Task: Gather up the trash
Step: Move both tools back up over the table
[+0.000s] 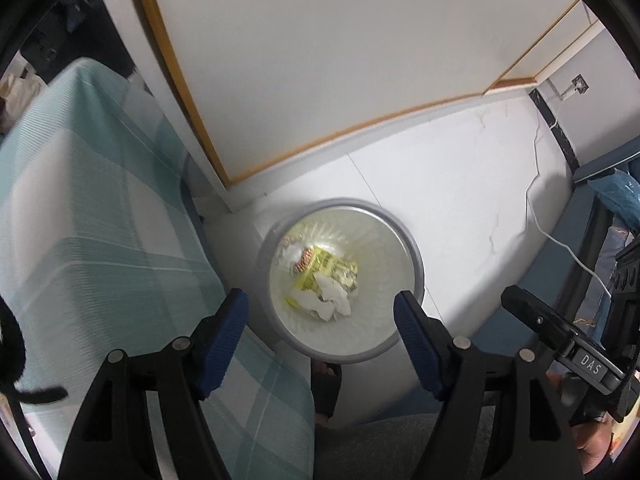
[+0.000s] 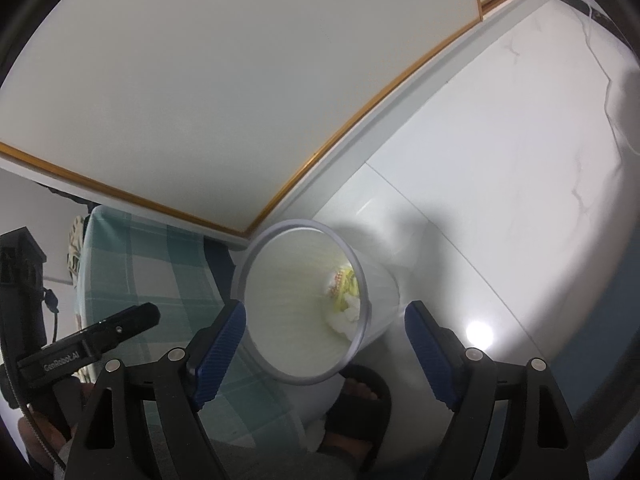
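Note:
A round bin with a grey rim (image 1: 416, 252) and a white liner stands on the floor, seen from above. Inside lie a yellow wrapper (image 1: 320, 268) and crumpled white tissue (image 1: 330, 298). My left gripper (image 1: 320, 300) hangs open over the bin with nothing between its blue pads. In the right wrist view the bin (image 2: 288, 304) looks tilted, with the same trash (image 2: 344, 300) at its bottom. My right gripper (image 2: 326, 312) is also open and empty above it. One of its fingers (image 1: 520, 304) shows at the right of the left wrist view.
A green-checked cloth (image 1: 100, 220) covers furniture close to the left of the bin. A person's foot in a black sandal (image 2: 356, 400) stands beside the bin. Behind it is a white wall panel with wooden trim (image 1: 320, 60). A white cable (image 1: 536, 208) trails over the pale floor.

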The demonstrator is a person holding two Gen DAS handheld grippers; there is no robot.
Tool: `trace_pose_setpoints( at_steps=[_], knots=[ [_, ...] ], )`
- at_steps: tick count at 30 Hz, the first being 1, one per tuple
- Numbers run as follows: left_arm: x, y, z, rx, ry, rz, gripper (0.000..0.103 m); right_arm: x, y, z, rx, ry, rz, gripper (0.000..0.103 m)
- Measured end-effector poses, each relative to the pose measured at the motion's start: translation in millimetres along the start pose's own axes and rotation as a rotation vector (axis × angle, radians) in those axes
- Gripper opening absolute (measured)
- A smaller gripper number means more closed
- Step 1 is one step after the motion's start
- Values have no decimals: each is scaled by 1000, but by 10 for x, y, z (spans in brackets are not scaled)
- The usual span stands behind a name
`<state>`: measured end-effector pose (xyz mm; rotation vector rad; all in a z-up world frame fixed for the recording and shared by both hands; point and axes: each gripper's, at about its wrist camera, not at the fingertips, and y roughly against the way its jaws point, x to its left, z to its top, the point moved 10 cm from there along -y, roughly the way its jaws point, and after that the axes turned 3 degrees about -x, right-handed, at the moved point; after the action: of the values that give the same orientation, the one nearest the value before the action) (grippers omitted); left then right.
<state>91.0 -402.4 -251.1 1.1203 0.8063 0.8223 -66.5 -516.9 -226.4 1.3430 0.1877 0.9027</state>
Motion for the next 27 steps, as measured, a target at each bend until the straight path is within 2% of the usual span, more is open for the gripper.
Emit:
trace_pose_setpoints(
  at_steps=[9,17,23,27],
  knots=[
    [47,388,55,-109,-13,20,72,263,340,80,-70,49,3,82],
    [220,852,64,-241,25,20,72,606,745,188,-167,152,-36,82],
    [459,1185,56,-333,70,28,72,1063,1142,225,-264,230,-32,82],
    [757,1456,40,-420,121,61,72,1485,1379,183,-325,283,15,82]
  ],
)
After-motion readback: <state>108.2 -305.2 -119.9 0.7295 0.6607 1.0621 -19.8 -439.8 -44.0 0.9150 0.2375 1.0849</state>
